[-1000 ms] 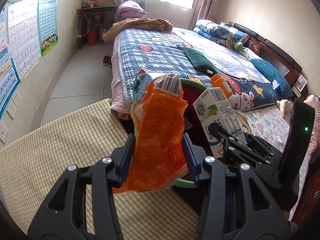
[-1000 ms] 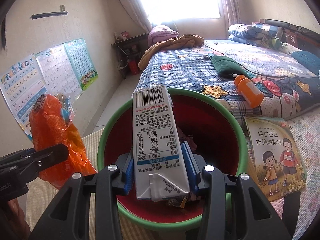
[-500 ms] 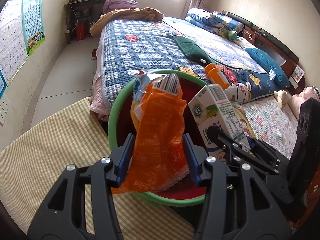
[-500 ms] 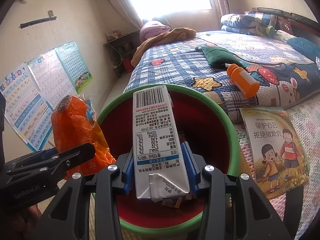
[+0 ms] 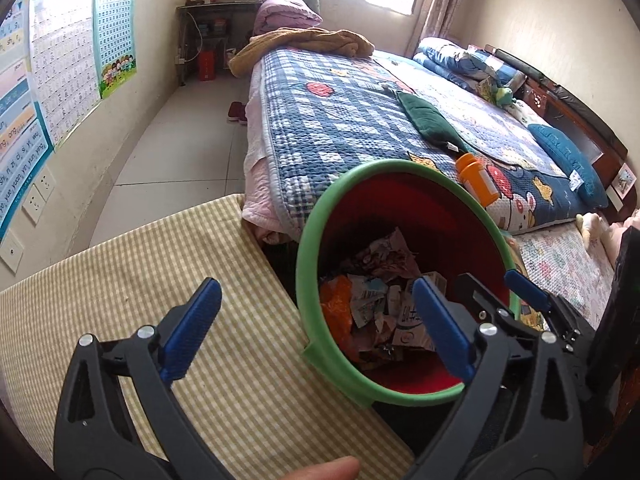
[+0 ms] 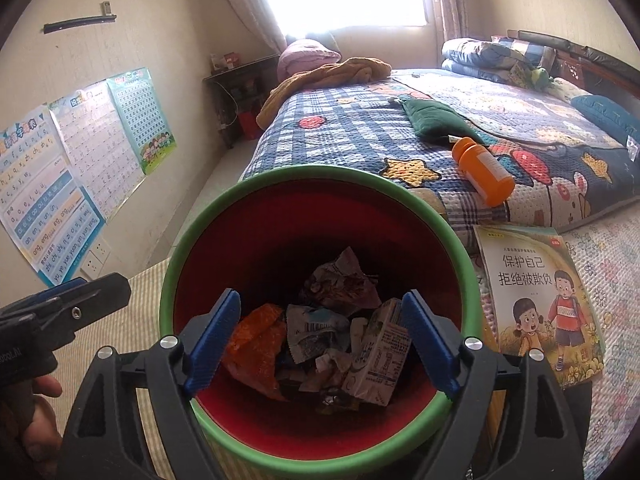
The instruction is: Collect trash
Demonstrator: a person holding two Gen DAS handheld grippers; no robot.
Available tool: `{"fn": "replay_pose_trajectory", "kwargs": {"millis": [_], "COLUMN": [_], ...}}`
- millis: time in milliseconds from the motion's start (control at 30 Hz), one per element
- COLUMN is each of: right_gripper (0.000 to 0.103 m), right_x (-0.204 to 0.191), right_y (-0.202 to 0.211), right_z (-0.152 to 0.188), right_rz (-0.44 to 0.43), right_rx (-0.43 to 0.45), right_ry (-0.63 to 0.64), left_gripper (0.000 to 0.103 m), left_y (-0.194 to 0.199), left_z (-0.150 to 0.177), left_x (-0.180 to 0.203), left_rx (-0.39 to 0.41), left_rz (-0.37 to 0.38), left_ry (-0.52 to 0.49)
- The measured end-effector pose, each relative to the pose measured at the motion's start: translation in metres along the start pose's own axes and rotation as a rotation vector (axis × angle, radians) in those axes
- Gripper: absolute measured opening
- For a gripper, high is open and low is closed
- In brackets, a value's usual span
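From my seat, the bed point(image 6: 360, 136) fills the upper frame, the bin point(image 6: 256, 184) the centre, carton point(image 6: 380, 356) and wrapper point(image 6: 256, 344) inside. An orange bottle point(image 6: 484, 172) lies upper right, long axis slanting down-right, nearer my right gripper point(image 6: 320, 344). Both grippers, left point(image 5: 316, 328) too, are opening, fingers spread, empty.

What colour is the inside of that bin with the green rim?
Red inside the bin, clearest in the right wrist view.
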State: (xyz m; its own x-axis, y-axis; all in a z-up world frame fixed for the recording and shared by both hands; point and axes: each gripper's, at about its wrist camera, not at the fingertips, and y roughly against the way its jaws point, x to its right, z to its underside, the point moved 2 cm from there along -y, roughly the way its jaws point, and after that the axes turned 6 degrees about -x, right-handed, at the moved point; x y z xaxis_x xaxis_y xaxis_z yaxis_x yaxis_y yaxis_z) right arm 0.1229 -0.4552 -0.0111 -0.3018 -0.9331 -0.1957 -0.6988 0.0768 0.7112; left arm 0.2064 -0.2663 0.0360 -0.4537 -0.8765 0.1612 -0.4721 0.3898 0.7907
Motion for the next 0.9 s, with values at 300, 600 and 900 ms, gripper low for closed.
{"fn": "replay_pose_trajectory", "kwargs": {"millis": [300, 600, 900], "right_gripper": [0.090, 0.096, 0.096], "right_x": [-0.039, -0.104, -0.146], "right_y": [0.014, 0.044, 0.065], "right_z": [0.012, 0.039, 0.078], "right_rz": [-0.010, -0.061, -0.134], "right_rx": [0.007, 0.053, 0.041], "right_ry": [0.103, 0.264, 0.374], "left_gripper": [0.097, 0.097, 0.097], "left_y": [0.059, 0.117, 0.148], "left_z": [0.036, 0.105, 0.176], "left_x": [-0.057, -0.124, -0.159], "left_rx": [0.063, 0.121, 0.170], "left_rz": [-0.068, -0.184, -0.305], "left_ry": [0.097, 0.241, 0.336]}}
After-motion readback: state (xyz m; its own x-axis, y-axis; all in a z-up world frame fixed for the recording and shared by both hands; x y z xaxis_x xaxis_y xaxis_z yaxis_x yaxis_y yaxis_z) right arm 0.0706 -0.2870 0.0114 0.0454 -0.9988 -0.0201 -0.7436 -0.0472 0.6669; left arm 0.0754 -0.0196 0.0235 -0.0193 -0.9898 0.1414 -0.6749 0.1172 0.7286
